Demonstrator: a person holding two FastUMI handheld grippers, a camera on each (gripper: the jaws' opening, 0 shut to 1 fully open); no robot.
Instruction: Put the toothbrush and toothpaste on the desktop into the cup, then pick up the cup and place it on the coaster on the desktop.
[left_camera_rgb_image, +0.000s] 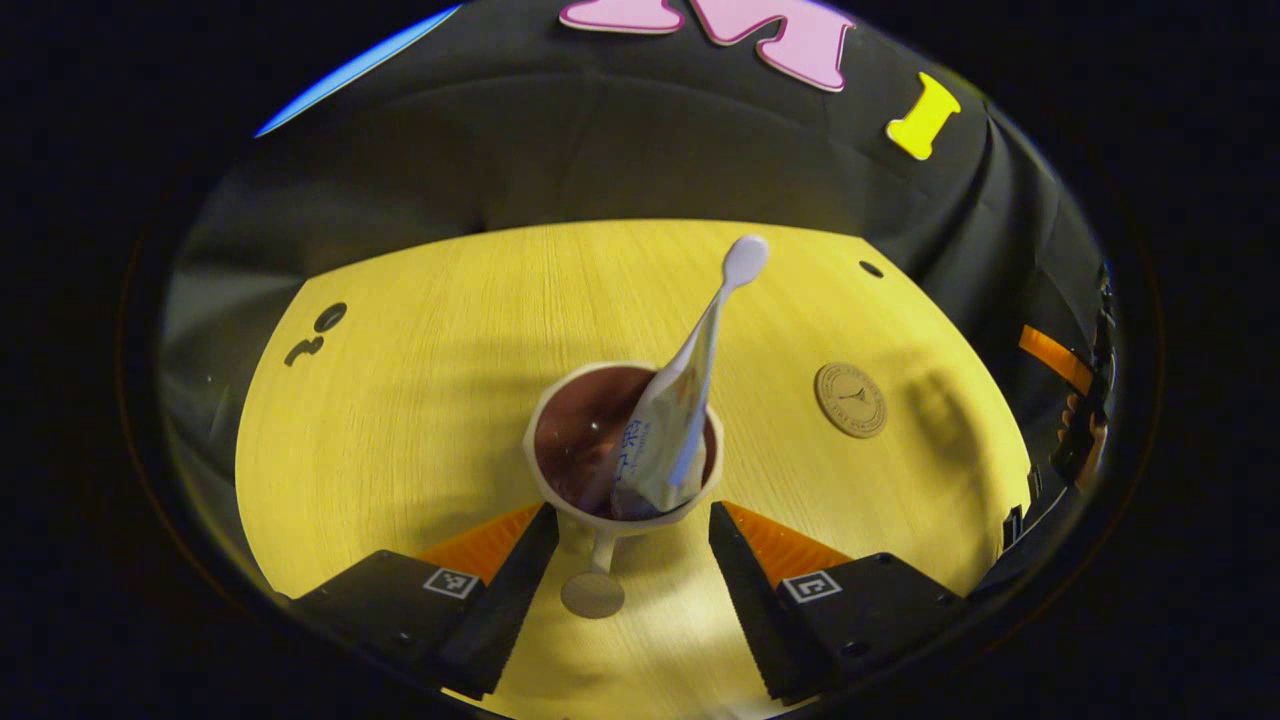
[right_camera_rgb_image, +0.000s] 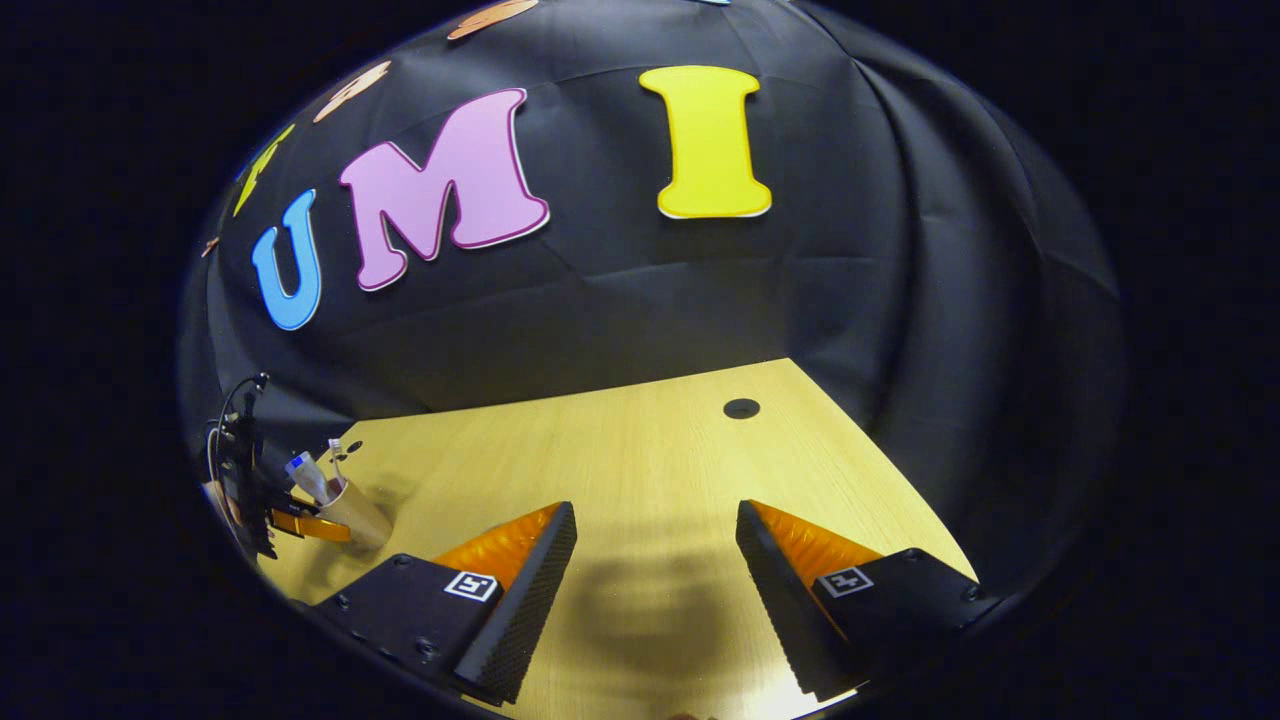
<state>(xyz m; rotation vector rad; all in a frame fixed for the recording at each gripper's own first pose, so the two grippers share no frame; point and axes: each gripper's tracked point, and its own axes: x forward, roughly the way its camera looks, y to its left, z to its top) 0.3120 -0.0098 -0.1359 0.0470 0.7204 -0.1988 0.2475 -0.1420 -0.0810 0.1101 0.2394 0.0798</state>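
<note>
A cream cup (left_camera_rgb_image: 622, 470) with a dark interior stands on the yellow wooden desktop (left_camera_rgb_image: 420, 400), a toothpaste tube (left_camera_rgb_image: 665, 440) and a toothbrush (left_camera_rgb_image: 735, 275) leaning inside it, the brush's pale end rising above the rim. The cup sits between the spread fingers of the left gripper (left_camera_rgb_image: 630, 540), its jaws wide and neither finger seen pressing on the cup. A round brown coaster (left_camera_rgb_image: 850, 399) lies well apart to the cup's right. In the right gripper view, the right gripper (right_camera_rgb_image: 655, 545) hovers over bare desktop, jaws wide apart and holding nothing, with the cup far off at the left edge.
</note>
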